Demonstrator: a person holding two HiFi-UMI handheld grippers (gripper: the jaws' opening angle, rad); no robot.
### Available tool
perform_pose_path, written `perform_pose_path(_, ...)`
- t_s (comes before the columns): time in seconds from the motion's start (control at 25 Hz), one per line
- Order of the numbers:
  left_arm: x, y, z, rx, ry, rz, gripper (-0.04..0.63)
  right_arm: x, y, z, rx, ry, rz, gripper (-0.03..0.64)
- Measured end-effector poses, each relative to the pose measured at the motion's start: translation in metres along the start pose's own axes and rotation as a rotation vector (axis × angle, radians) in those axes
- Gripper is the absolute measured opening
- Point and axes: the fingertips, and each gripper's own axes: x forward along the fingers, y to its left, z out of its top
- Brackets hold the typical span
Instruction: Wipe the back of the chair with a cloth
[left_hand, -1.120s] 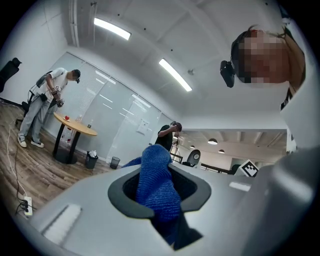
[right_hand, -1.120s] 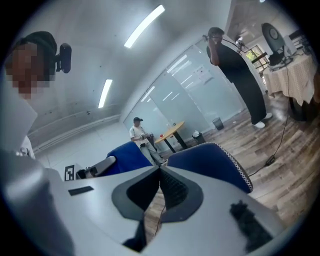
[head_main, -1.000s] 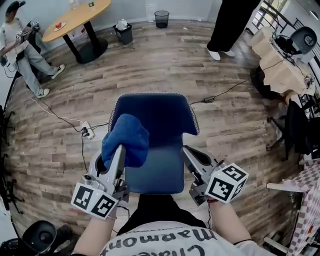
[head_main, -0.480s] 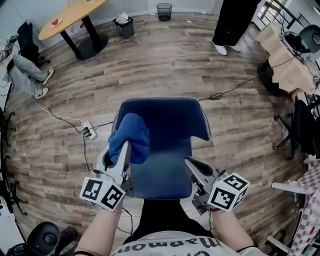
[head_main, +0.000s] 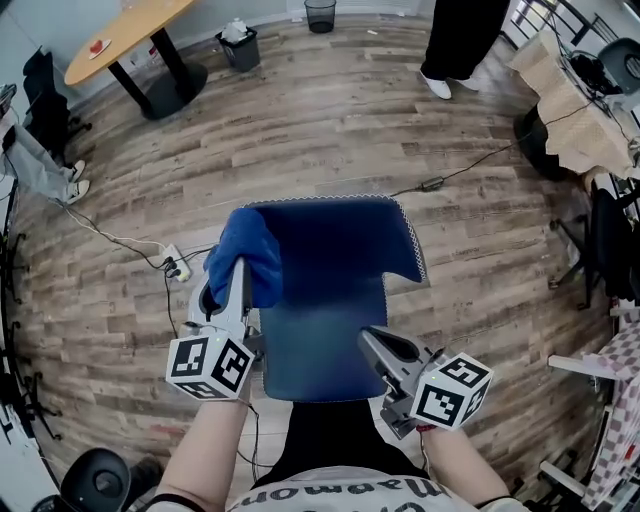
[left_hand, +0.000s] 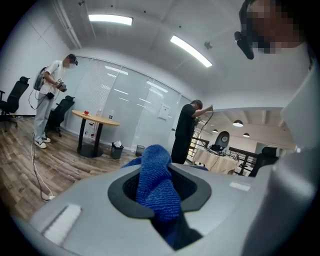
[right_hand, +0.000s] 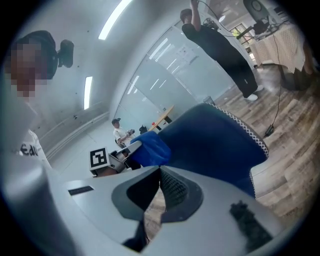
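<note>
A blue upholstered chair (head_main: 335, 290) with a white stitched rim stands right in front of me, seen from above. My left gripper (head_main: 237, 285) is shut on a bunched blue cloth (head_main: 246, 252), which lies against the chair's left upper edge. In the left gripper view the cloth (left_hand: 157, 175) fills the space between the jaws of the left gripper (left_hand: 161, 200). My right gripper (head_main: 378, 345) is shut on nothing and hovers at the chair's right lower side. The right gripper view shows the right gripper (right_hand: 160, 172), the chair (right_hand: 215, 140) and the cloth (right_hand: 150, 147) beyond it.
A power strip (head_main: 172, 265) with cables lies on the wooden floor left of the chair. Farther off are a round wooden table (head_main: 120, 35), two bins (head_main: 238, 45), a standing person's legs (head_main: 455, 40) and cluttered furniture (head_main: 580, 110) at the right.
The left gripper has carried the cloth a little farther from me along the chair's left edge. The right gripper has stayed near the chair's right side.
</note>
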Motion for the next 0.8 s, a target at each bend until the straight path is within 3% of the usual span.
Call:
perform_pose_path(0.24,0.027,0.003,0.003,0.018,-0.002,0.029,0.087,-0.006,-0.009,-0.001,0.032,-0.014,-0.022,0.014)
perform_pose_path(0.8,0.075,-0.032,-0.014,0.025,0.039,-0.071,0.086,-0.019,-0.025,-0.001,0.078,-0.064,-0.069,0.014)
